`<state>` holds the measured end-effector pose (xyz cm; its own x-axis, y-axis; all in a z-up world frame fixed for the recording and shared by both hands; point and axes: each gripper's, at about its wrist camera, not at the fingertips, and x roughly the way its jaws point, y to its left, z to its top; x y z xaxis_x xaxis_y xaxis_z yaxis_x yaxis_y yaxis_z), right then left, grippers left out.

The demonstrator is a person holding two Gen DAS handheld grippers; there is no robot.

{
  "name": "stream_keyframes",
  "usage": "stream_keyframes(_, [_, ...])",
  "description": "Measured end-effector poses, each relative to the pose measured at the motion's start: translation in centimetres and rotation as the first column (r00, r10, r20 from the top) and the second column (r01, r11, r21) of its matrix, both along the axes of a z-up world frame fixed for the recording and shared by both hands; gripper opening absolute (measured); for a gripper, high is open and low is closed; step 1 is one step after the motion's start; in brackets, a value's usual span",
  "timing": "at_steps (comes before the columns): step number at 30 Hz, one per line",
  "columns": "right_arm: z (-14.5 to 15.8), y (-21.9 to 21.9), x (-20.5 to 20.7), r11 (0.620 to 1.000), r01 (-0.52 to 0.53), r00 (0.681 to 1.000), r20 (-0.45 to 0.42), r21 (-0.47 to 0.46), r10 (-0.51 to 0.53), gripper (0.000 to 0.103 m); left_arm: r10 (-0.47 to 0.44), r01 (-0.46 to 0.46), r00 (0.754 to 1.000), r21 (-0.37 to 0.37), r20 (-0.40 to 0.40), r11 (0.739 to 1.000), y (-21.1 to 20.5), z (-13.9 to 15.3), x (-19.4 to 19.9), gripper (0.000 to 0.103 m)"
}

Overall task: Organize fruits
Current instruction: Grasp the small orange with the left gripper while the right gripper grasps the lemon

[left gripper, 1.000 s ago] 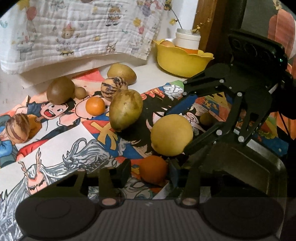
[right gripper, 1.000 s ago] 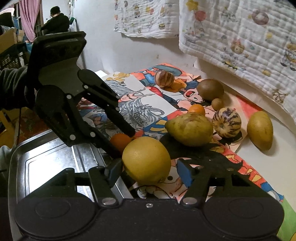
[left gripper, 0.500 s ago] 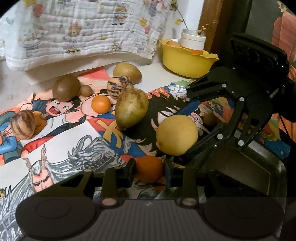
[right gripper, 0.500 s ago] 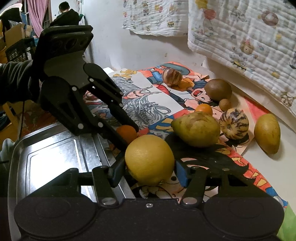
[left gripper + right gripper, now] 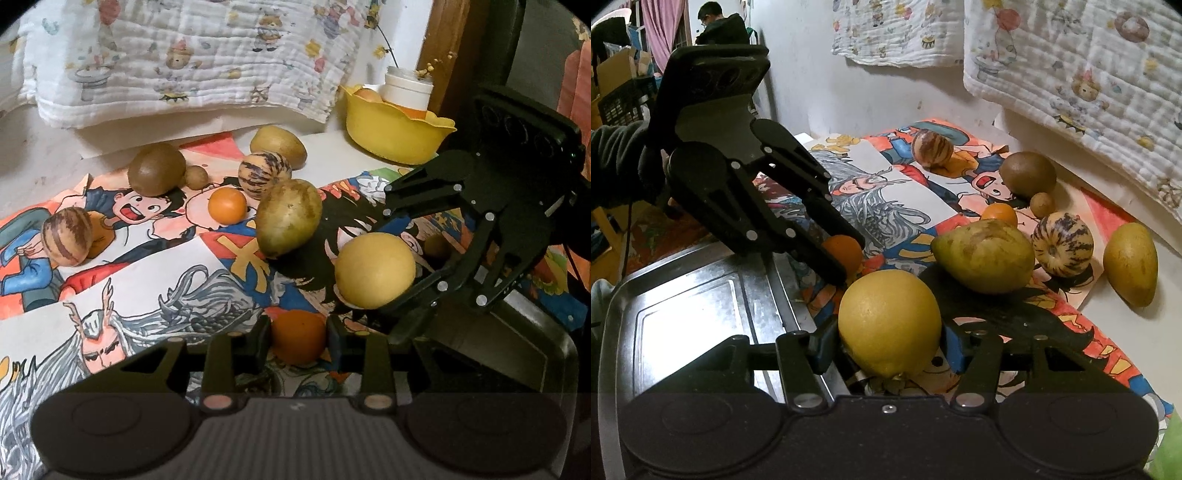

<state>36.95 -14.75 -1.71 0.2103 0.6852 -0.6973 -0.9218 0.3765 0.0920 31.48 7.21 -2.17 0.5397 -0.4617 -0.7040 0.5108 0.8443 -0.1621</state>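
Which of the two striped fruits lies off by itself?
The brown-striped fruit on the cloth's far left. The purple-striped fruit sits crowded among the pear-shaped fruit, small orange and yellow mango.

Since a second ago, your left gripper [image 5: 297, 338] has narrowed its jaws until they touch the small orange [image 5: 298, 336], and your right gripper [image 5: 889, 345] has drawn in against the yellow citrus [image 5: 889, 321].

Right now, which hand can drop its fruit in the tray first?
Probably the right. The right gripper pinches the lemon right beside the tray. The left gripper pinches an orange over the mat, farther away.
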Motion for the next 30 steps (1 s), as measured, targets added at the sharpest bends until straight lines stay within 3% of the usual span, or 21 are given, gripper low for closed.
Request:
stream_keyframes(11, [0.0,-0.3,-0.1,0.999,0.005,1.0,0.007,0.045,-0.006,0.058,0.122,-0.121,0.992,-0.047,0.015,0.992,0.7,-0.2,-0.9,0.035])
stream_keyframes(30, [1.4,-1.5,-1.2,0.992,0.025,0.999,0.023,0.123,-0.028,0.058,0.241,-0.234,0.969,-0.106,0.051,0.966,2.1,0.9,-2.8,0.034])
